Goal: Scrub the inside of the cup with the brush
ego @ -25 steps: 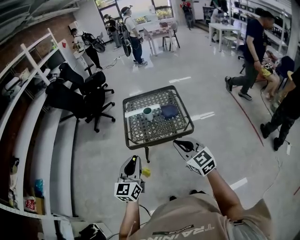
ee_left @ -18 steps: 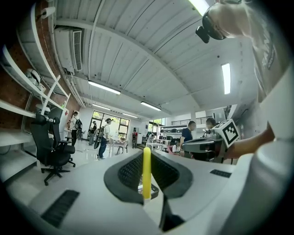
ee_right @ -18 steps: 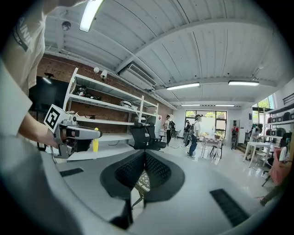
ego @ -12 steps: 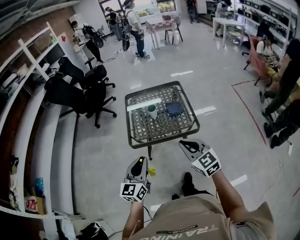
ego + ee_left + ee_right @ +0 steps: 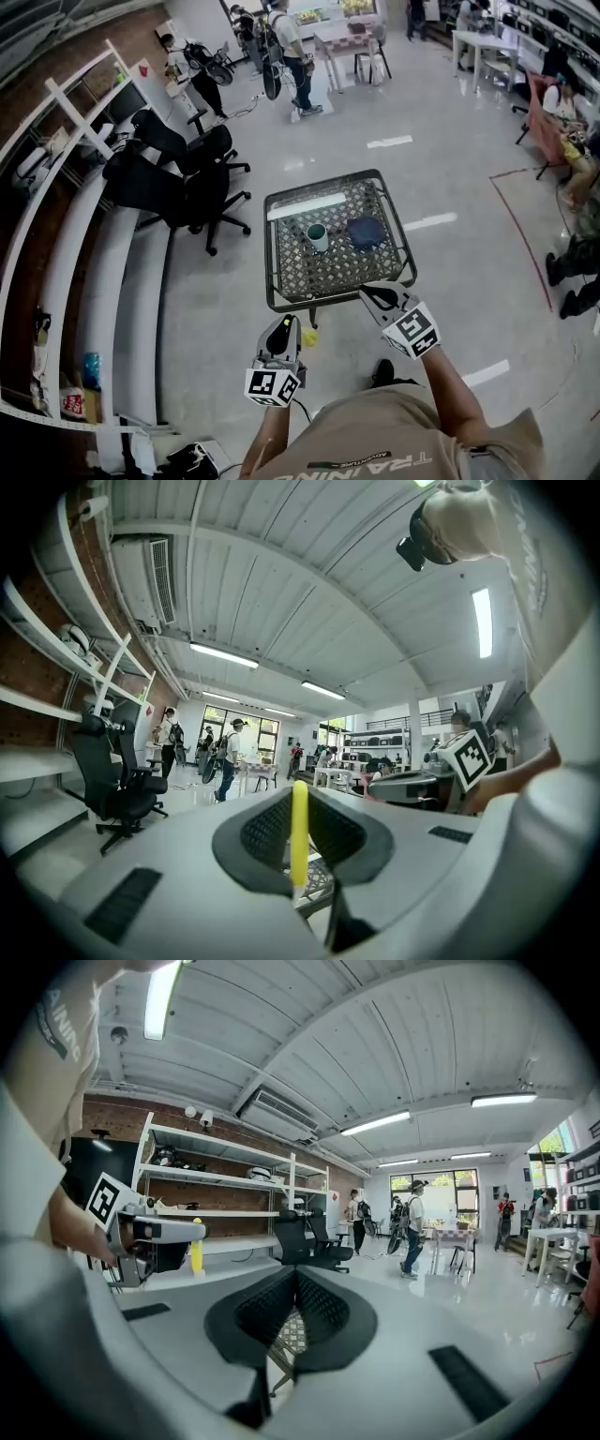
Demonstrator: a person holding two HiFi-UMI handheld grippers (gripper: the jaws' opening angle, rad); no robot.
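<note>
A green-and-white cup stands upright near the middle of a small lattice-top table. Both grippers hover over the floor short of the table's near edge. My left gripper is shut on a yellow brush, whose handle stands upright between the jaws in the left gripper view. My right gripper is shut with nothing in it; its pads meet with only the table's lattice showing past them. The left gripper with the brush also shows at the left of the right gripper view.
A dark blue folded cloth lies right of the cup, and a white strip lies along the table's far side. Black office chairs stand to the left by white shelving. People stand at the far end and right of the room.
The table, cup and cloth sit nearer and more to the right in the head view. Both grippers keep their pose, and the brush stays in the left one.
</note>
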